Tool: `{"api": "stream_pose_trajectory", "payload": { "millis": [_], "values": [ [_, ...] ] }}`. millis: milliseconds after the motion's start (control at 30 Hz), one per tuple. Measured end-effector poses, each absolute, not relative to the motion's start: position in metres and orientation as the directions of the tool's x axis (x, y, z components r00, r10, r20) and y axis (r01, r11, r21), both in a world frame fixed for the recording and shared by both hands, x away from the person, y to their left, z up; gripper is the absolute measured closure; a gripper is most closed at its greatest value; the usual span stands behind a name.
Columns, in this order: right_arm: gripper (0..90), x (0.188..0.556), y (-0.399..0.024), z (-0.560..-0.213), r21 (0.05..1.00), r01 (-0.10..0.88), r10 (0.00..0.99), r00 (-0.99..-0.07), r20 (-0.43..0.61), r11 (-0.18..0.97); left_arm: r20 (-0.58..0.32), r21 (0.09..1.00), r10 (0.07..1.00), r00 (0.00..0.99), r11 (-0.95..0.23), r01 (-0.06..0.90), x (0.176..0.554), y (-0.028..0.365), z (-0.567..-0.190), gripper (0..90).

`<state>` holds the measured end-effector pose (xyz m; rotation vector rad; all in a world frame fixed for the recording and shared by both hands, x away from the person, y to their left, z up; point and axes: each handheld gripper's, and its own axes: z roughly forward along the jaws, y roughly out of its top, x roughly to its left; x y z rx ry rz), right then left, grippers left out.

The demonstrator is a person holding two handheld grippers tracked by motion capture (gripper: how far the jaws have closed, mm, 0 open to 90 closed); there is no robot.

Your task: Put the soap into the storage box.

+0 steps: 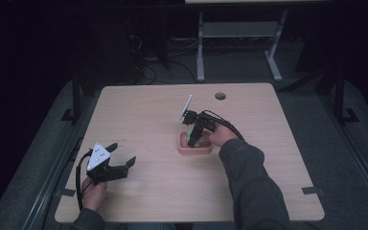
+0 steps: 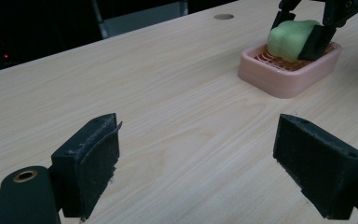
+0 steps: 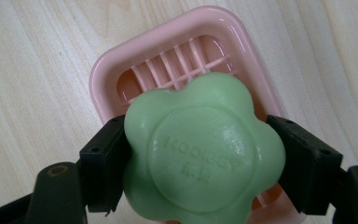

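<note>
My right tongs (image 3: 200,163) were clamped on the green soap (image 3: 203,149), one jaw pressed into each side of its flower-shaped body, so the embossed face looked straight up at the right gripper view's camera. I judged that side grip sensible: the lobes gave the pads something to bite on a slippery bar. The soap hung over the pink soap dish (image 3: 121,70), at the centre of the high view, its lower edge seemingly down near the slatted floor, though I could not tell whether it touched. The slats were there to drain water, which is why the bar belonged in that dish. My left tongs (image 1: 117,160) stood released, jaws wide apart with bare wood between them, parked low at the lower left of the surface (image 1: 148,110), well clear of the dish so they would not crowd the working hand.
</note>
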<state>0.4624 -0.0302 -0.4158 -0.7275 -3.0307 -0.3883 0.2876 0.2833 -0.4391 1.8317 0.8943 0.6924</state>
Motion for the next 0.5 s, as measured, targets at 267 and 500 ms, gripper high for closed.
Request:
{"api": "stream_pose_trajectory", "payload": {
  "millis": [267, 500],
  "values": [
    [25.4, 0.4624, -0.0303, -0.4168, 0.227, 0.448, 0.45, -0.892, 0.047, 0.865, 0.077, 0.918, 0.817, 0.571, -0.282, 0.279, 0.2876, 0.2835, -0.439, 14.2],
    [25.4, 0.4617, -0.0297, -0.4168, 0.224, 0.45, 0.453, -0.891, 0.042, 0.865, 0.08, 0.918, 0.816, 0.572, -0.284, 0.277, 0.2876, 0.2836, -0.4389, 14.1]
  ]
}}
